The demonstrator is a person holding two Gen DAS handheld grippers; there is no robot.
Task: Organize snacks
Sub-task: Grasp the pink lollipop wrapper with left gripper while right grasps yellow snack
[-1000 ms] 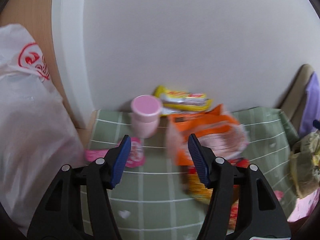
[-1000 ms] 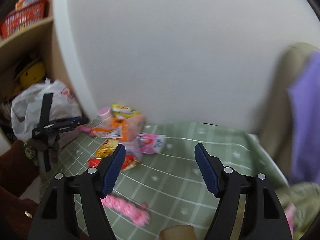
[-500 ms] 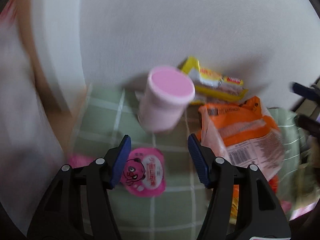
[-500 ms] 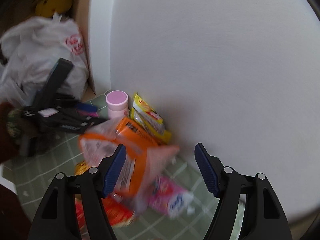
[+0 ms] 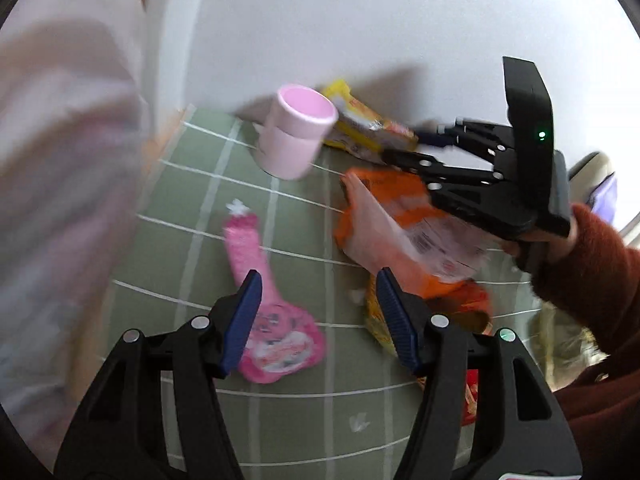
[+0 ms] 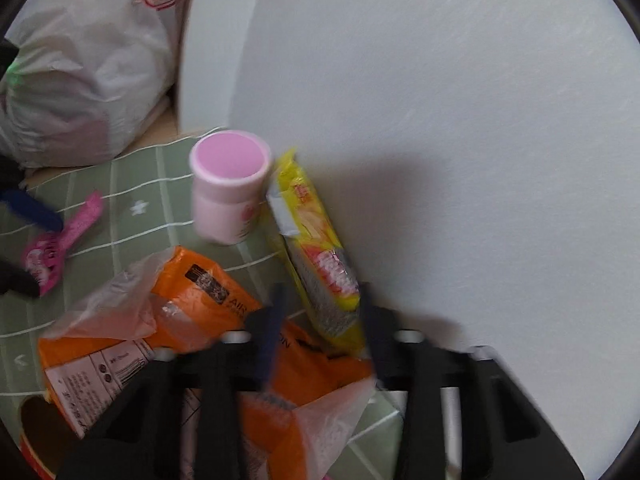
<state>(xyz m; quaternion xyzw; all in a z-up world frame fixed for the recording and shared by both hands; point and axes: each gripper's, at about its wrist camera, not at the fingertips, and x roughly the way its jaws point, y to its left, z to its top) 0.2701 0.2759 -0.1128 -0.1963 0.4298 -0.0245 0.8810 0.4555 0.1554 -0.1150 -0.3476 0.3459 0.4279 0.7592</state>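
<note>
Snack pile sits on a green grid-pattern tablecloth (image 5: pixel 192 264), pushed up against a white wall (image 6: pixel 460 100).

Items:
- Pink lidded tub (image 6: pixel 226 188), upright, flat pink lid, small label low on its side. In the right wrist view it's at 11 o'clock from the right gripper (image 6: pixel 320 320).
- Yellow packet (image 6: pixel 316 256) lies just beside the tub, running along the wall base, red/white print on its face. Its near end lies between the right gripper's fingers.
- Orange bag (image 6: pixel 192 320), crinkled, clear film panels, barcode side up. It lies under the right gripper's left finger.
- Pink pouch (image 5: pixel 276 336), long neck pointing to 12, cartoon print on the wide end. It's flat on the cloth, partly behind the left finger of the left gripper (image 5: pixel 318 312).
- More red/yellow wrappers (image 5: pixel 460 312) under the orange bag; blurred, can't read them.

Grippers: left gripper's fingers spread wide, nothing between them, hovering over the cloth. Right gripper's fingers moderately apart, motion-blurred; can't tell contact with the packet. A rust-red sleeve (image 5: pixel 592 280) comes in at 3 o'clock in the left view.

Room: wall closes off 12 o'clock. White plastic bag (image 6: pixel 80 72) with a red logo blocks 9–10 o'clock past the cloth edge. Open cloth lies between pouch and tub.
</note>
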